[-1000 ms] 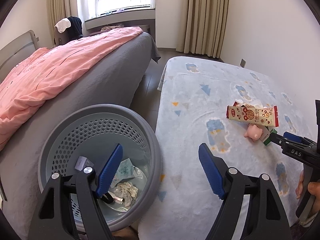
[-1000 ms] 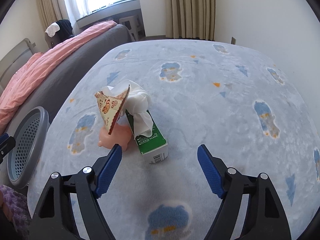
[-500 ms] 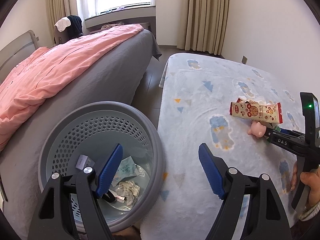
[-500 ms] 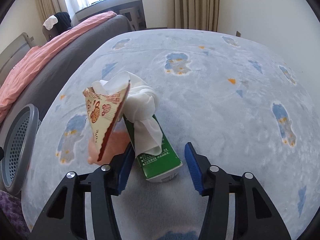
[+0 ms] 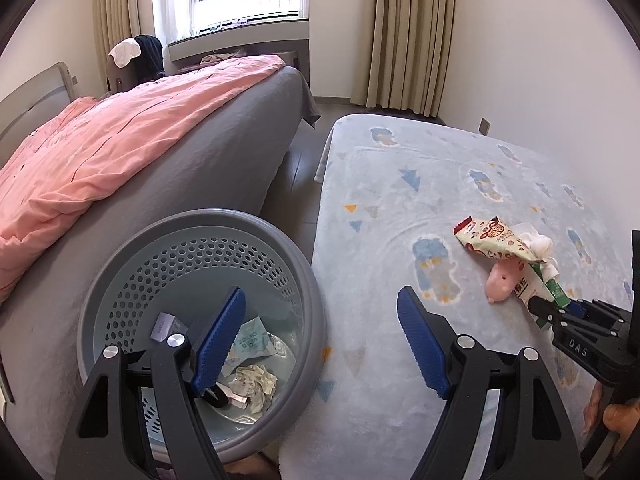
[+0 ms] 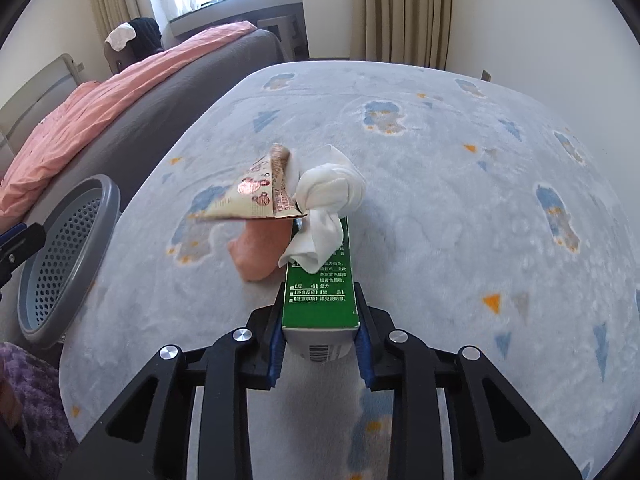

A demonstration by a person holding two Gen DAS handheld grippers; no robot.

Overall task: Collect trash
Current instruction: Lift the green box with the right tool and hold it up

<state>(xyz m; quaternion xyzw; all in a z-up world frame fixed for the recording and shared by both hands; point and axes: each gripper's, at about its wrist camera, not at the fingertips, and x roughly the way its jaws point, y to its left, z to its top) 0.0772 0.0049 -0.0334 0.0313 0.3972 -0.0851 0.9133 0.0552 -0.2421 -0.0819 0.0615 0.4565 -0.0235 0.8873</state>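
Observation:
My right gripper (image 6: pixel 320 344) is shut on the near end of a green and white carton (image 6: pixel 320 292), its blue pads pressing both sides. On the carton's far end lie a knotted white tissue (image 6: pixel 332 196) and a cream snack wrapper (image 6: pixel 256 200); a pink pig toy (image 6: pixel 260 256) rests beside it on the light blue rug (image 6: pixel 460 208). The left wrist view has the same carton (image 5: pixel 540 292), wrapper (image 5: pixel 496 240) and pig (image 5: pixel 502 280) at the right, with the right gripper (image 5: pixel 538 308) on the carton. My left gripper (image 5: pixel 320 340) hangs open over the rim of the grey basket (image 5: pixel 120 280).
The perforated grey basket (image 6: pixel 80 248) holds crumpled paper (image 5: pixel 256 384) and small packets. A bed with grey sheet and pink duvet (image 5: pixel 120 148) stands left of the rug. Curtains and a white wall lie beyond. A person's hand (image 5: pixel 608 416) grips the right tool.
The right gripper moved forward to the carton and shut on its near end. The wrapper and tissue tilted with the carton. The left gripper stayed still and open.

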